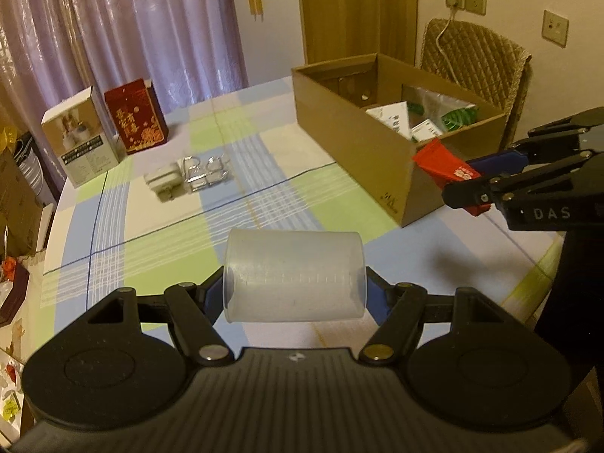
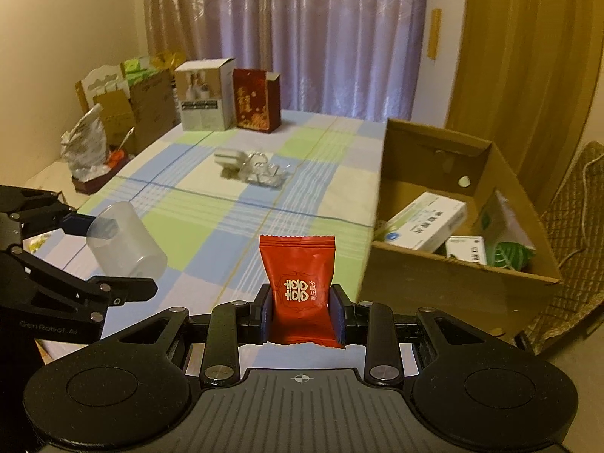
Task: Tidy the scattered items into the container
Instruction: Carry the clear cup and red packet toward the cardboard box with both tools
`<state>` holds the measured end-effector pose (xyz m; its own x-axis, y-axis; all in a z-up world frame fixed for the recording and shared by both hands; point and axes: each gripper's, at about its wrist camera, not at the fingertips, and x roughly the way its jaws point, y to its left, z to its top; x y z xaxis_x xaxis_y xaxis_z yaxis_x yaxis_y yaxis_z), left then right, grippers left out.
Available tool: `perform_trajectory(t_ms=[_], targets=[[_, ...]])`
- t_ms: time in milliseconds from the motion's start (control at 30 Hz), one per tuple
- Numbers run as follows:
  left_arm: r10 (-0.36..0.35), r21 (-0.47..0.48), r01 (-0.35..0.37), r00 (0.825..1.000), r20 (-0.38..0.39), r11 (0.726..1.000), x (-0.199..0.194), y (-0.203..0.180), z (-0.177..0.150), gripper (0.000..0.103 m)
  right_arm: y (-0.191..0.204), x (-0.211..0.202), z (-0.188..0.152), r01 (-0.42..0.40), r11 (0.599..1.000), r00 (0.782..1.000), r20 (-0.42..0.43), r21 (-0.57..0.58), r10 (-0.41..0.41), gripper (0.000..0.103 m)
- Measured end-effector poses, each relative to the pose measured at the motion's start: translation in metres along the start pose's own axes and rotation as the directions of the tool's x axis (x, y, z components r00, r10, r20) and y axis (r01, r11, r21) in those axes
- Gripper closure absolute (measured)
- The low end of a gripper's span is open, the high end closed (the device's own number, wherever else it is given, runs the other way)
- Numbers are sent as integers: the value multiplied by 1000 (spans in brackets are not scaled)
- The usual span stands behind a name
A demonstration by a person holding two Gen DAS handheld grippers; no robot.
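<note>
On the left, the left hand-held gripper pinches a translucent plastic cup lying sideways between its fingers, above the table. To its right, the right hand-held gripper clamps an upright red snack packet. Both seem in the carrying step; next each load must travel right, over the rim of the cardboard box, before release.

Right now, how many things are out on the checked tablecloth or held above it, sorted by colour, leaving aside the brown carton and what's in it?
Red: 2, the red packet in the right hand-held gripper and the red gift box
White: 2, the white photo box and the white plug
Clear or silvery: 2, the plastic cup in the left hand-held gripper and the blister pack
Total: 6
</note>
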<state>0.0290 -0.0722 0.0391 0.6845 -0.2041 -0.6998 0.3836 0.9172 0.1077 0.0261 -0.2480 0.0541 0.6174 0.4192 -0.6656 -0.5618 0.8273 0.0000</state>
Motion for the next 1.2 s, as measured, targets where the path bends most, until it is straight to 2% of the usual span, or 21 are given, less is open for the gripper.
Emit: perform_trajectory(t_ms=[333,733,933,1200], targets=[[-13,31,12,999,37,999,-9,-22,17,35,-20,-19,0,28,999,999,33,28,-29,69],[-47,34,45,997,64,998,1,-40,43,35,-55,-30,4,67,995,996,49,72,-70,69],[-71,36,68,993,97,997,11,-48,73,35,-80,-35,18,95,992,992,73,80,-101,69],[-121,89,109,982,145,990,40,-71,132,35,-130,-21,43,139,986,986,78,92,-147,69]])
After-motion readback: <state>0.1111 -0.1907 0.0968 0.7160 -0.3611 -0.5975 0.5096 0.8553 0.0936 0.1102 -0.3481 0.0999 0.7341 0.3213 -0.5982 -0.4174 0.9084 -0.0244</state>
